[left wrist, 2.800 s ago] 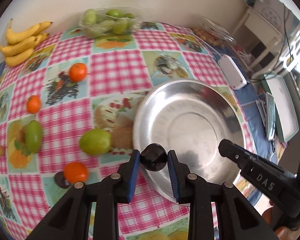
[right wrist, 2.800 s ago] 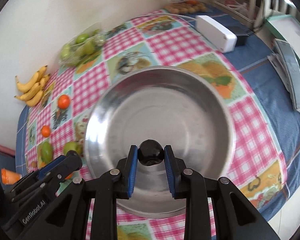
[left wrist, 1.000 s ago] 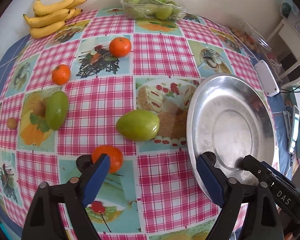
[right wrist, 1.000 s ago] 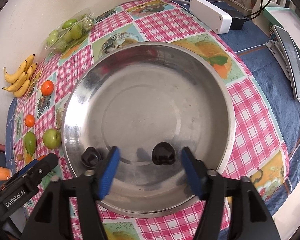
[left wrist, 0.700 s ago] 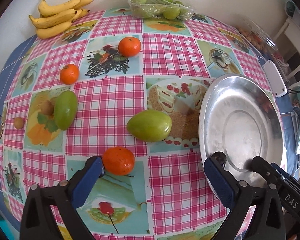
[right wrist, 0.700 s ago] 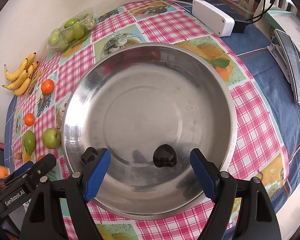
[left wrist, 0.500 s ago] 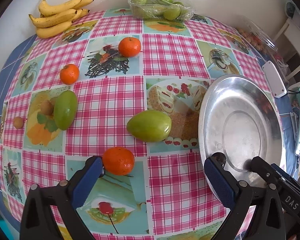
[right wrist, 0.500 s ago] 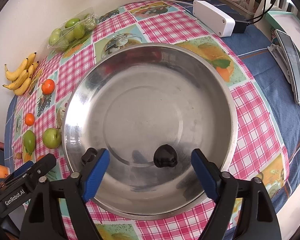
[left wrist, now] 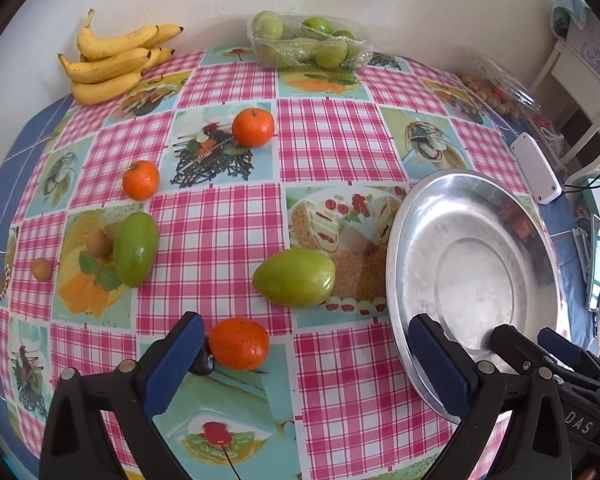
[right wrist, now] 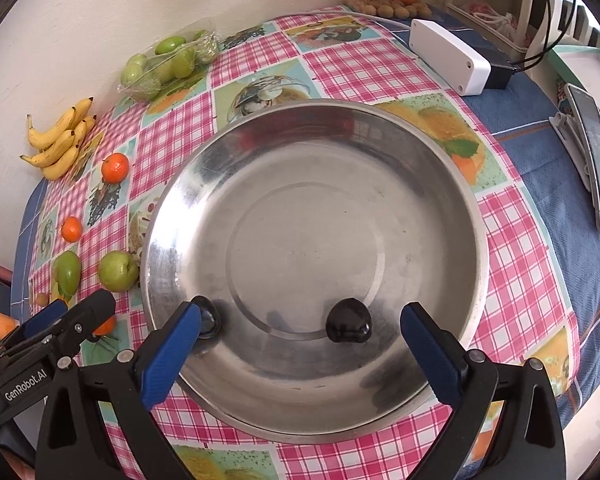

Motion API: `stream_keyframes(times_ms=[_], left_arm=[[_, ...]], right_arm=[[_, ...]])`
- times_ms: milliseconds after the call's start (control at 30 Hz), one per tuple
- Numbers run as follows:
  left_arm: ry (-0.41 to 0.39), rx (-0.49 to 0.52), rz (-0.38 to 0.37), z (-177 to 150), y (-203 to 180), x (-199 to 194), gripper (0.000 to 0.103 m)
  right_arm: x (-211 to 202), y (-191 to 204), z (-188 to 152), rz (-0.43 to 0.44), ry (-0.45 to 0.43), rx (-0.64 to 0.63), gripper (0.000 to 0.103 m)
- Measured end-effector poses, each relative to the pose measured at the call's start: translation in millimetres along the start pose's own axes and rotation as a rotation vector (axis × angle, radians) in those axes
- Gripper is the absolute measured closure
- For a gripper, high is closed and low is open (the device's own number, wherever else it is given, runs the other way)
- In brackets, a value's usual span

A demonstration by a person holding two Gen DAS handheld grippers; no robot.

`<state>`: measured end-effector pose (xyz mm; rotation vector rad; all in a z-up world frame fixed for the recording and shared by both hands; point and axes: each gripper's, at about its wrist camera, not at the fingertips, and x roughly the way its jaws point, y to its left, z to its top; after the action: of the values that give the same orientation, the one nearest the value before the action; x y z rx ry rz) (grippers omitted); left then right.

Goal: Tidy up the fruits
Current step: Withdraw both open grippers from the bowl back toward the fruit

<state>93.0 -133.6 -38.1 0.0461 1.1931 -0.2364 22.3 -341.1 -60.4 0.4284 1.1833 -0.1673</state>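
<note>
Fingers of the right gripper (right wrist: 300,336) are spread wide, nothing held; one dark plum (right wrist: 348,327) is seen between them (lower centre), in the steel bowl (right wrist: 440,152); the left gripper (left wrist: 306,354) is likewise released

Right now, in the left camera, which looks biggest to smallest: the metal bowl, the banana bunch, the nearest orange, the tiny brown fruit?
1. Metal bowl
2. Banana bunch, though it is farthest away
3. Nearest orange, boosted by closeness
4. Tiny brown fruit
</note>
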Motion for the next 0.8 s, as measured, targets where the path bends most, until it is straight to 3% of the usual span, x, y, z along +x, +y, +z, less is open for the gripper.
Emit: stream_keyframes(times_ms=[300,500,800], left_arm=[[-0.054,-0.051,0.019,1.9,25.5,-11.3,0.0],[-0.104,-0.072,0.117,-0.5,54.8,-19.9,0.0],[-0.102,-0.169,0.116,-2.3,111.8,-27.4,0.0]], right_arm=[[0.4,9.5,-0.3,0.07,-0.014,-0.02,0.003],[4.4,16.2,-1.4,0.094,0.004,-0.018,0.003],[2.3,38.8,-3.1,0.14,0.001,-0.064,0.003]])
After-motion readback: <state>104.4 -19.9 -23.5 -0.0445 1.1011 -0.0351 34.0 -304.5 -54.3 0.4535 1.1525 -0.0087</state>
